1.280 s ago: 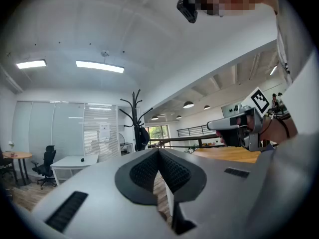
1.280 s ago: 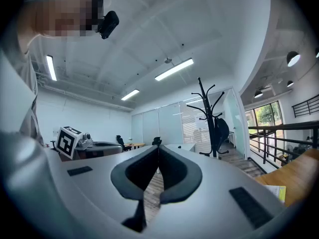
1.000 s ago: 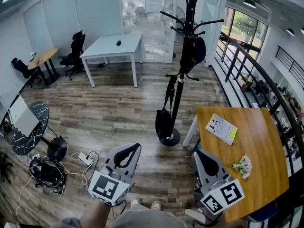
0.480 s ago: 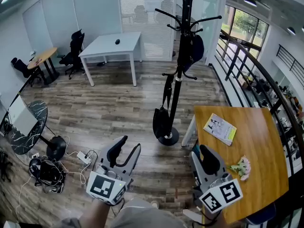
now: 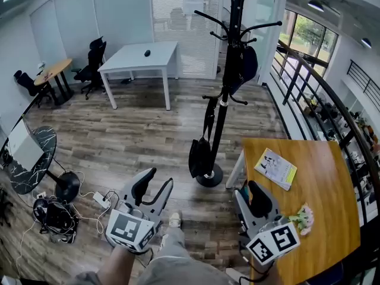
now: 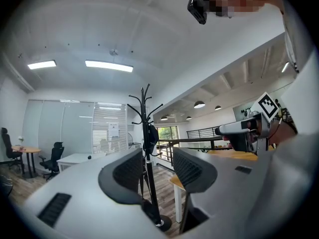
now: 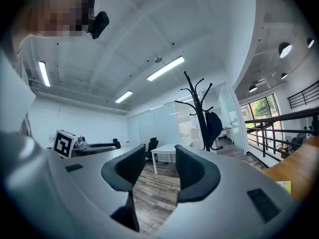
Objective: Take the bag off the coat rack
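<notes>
Bag hangs by its strap low on the coat rack, centre frame. My left gripper and right gripper have just been opening; both are empty and well short of it, readied for the strap.

The bag hangs low on the coat rack, left of its pole. A table bearing a booklet stands right of the coat rack; a desk stands behind it, leftward.
</notes>
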Tool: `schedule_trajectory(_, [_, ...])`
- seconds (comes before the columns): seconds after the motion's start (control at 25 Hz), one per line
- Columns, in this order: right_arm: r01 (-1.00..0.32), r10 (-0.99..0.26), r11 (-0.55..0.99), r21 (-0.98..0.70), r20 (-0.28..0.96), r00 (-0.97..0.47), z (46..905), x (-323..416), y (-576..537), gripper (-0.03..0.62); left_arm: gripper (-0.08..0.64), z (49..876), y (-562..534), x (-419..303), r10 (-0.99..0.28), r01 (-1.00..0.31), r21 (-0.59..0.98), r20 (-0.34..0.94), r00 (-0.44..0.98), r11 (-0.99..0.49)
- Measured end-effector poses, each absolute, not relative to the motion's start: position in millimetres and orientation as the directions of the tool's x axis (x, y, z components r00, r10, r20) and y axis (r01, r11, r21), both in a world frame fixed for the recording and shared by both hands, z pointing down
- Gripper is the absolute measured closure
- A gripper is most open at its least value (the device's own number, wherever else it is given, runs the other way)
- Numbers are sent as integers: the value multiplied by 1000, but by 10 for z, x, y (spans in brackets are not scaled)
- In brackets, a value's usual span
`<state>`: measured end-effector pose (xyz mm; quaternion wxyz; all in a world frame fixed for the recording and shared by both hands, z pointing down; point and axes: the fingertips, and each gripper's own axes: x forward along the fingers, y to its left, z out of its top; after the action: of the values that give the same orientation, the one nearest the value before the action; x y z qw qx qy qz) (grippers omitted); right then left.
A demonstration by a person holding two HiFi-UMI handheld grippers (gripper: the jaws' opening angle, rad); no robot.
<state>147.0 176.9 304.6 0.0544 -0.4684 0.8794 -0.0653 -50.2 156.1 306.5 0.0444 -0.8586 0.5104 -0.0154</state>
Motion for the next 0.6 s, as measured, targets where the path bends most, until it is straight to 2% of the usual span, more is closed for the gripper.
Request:
schedule_trajectory(0.16, [-816,-826,557,-155,-3,-564,3206,1439,1473,407,380,3177,1250,-544,-882,-879,-94,-22,471,-467])
schedule_trajectory(0.6, [-853,-860,491,-178,58,-507,3400,1376,357,403,382,3368,91,-648,-862,-857,-92,29,506,-506])
